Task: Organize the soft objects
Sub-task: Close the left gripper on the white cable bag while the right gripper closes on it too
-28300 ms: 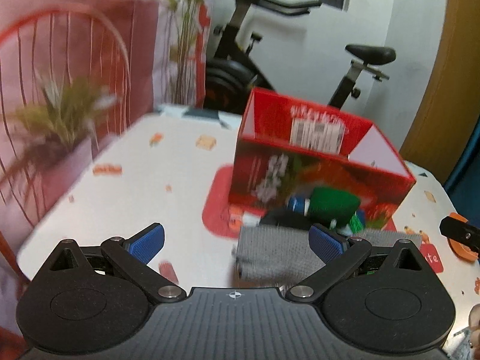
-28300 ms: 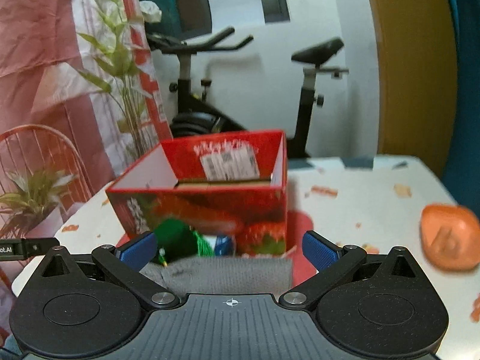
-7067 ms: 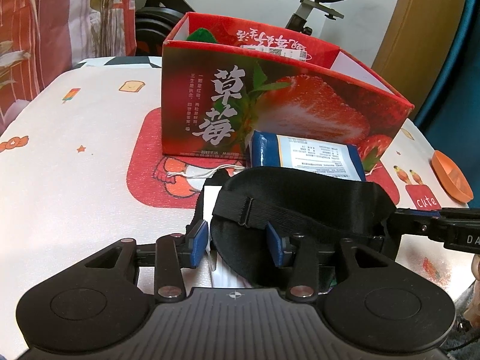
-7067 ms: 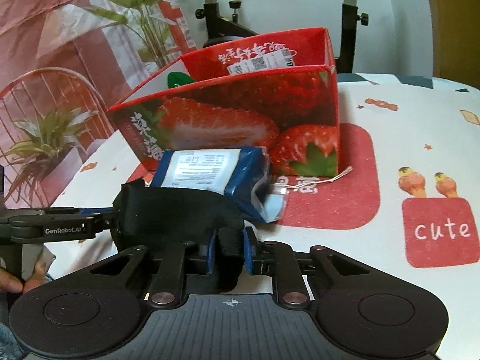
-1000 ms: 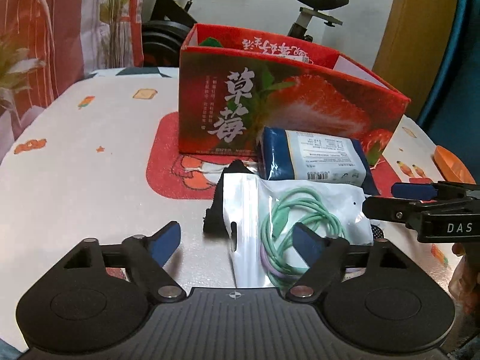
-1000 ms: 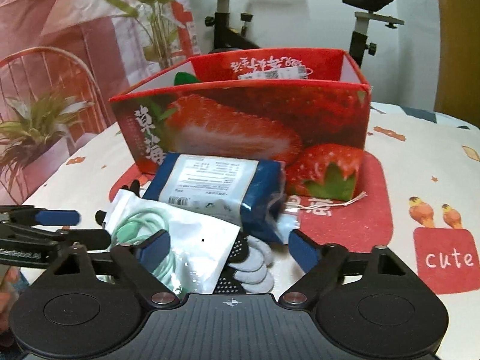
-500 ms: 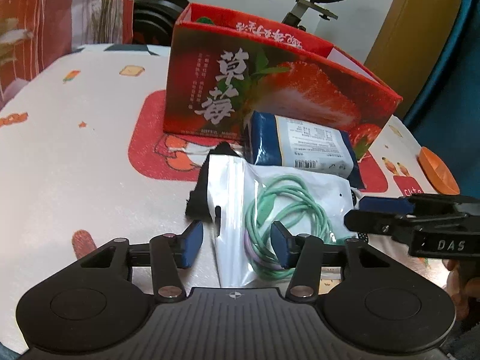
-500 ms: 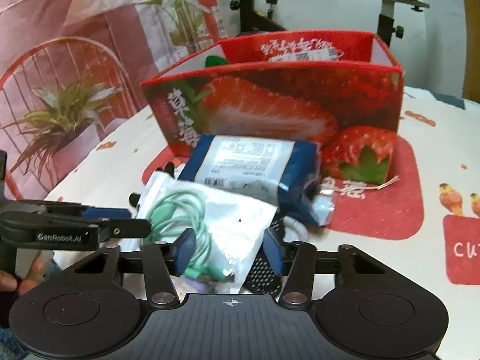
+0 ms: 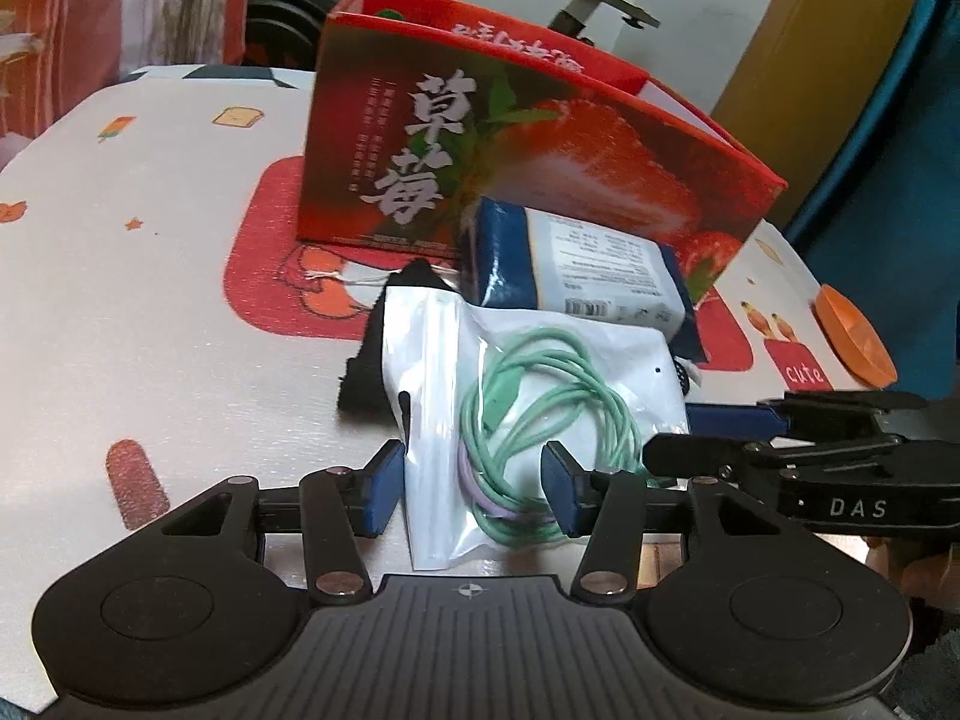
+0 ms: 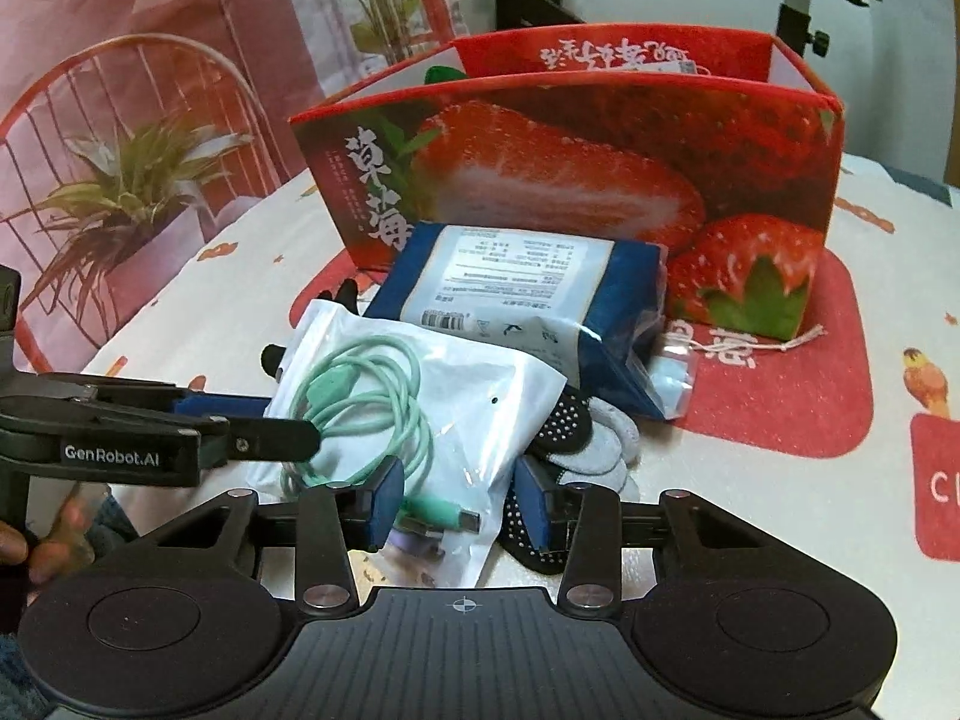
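Both grippers (image 9: 471,495) (image 10: 459,501) have narrowed around the cable bag (image 9: 540,384).

the table (image 9: 150,360) carries a printed cloth (white, with red patches). directly on it: a red strawberry box (image 9: 510,144), a blue packet (image 10: 516,300), dotted gloves (image 10: 588,438), an orange dish (image 9: 852,336).

left hand-held gripper (image 9: 471,495) partly closed, right hand-held gripper (image 10: 459,501) likewise
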The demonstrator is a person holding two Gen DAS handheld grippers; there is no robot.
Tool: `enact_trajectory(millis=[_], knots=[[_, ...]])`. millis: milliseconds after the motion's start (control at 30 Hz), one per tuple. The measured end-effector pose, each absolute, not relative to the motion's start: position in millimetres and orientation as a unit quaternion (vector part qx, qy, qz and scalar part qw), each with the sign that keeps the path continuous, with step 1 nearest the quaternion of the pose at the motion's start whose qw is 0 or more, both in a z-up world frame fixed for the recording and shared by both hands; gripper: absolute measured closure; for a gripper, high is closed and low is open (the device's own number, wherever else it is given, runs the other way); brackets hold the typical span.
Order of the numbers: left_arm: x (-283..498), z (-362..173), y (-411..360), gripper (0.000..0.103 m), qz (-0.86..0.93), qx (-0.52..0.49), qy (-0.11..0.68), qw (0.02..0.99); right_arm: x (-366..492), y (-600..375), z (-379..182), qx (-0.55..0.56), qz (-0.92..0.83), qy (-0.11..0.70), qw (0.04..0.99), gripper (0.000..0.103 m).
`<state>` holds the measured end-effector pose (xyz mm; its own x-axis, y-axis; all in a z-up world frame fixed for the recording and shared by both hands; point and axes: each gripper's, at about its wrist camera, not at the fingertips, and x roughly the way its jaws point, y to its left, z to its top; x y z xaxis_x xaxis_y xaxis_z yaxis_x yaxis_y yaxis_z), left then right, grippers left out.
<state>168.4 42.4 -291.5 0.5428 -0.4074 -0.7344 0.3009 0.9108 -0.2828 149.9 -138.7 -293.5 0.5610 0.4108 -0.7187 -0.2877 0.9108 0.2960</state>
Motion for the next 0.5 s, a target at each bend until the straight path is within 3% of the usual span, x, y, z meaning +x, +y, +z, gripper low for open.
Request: enact_trajectory(millis=[500], knots=[[167.5,-293.5,43.8,0.063,-0.219,-0.084,0.431,0.871,150.1,-138.2,-292.3,0.070,0.207,0.418,0.882,0.076]])
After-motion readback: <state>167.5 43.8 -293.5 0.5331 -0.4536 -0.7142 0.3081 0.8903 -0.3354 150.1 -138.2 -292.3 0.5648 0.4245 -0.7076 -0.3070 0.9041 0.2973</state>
